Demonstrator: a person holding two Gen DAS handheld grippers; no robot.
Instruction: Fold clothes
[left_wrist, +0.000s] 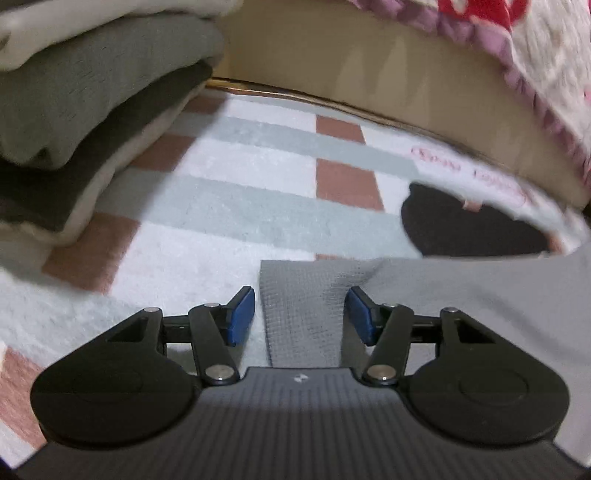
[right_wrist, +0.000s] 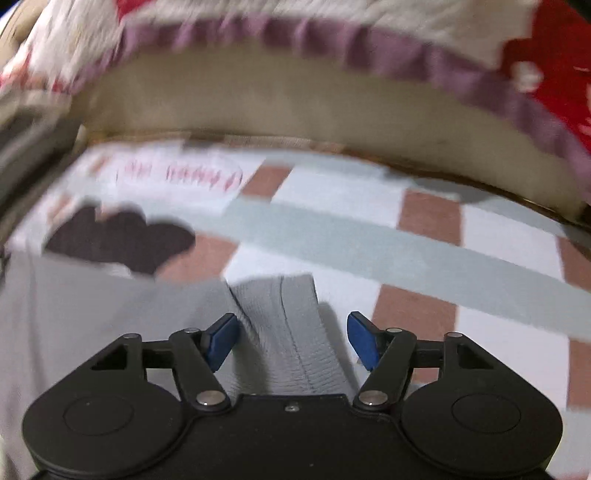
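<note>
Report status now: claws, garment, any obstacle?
Left claw open, grey garment cuff between the pads, not pinched. Right claw open over cuff. Folded stack far left, clear.

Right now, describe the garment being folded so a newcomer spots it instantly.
Start at the checked blanket spread flat. The grey garment lies at its near edge, its ribbed cuff between the open left gripper. Unlike the folded pile, it lies alone.

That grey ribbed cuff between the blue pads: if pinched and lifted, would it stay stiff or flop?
Probably flop: the grey ribbed cuff already lies creased and bent on the checked blanket. It looks thin, so likely light. Its knit texture should resist slipping.
</note>
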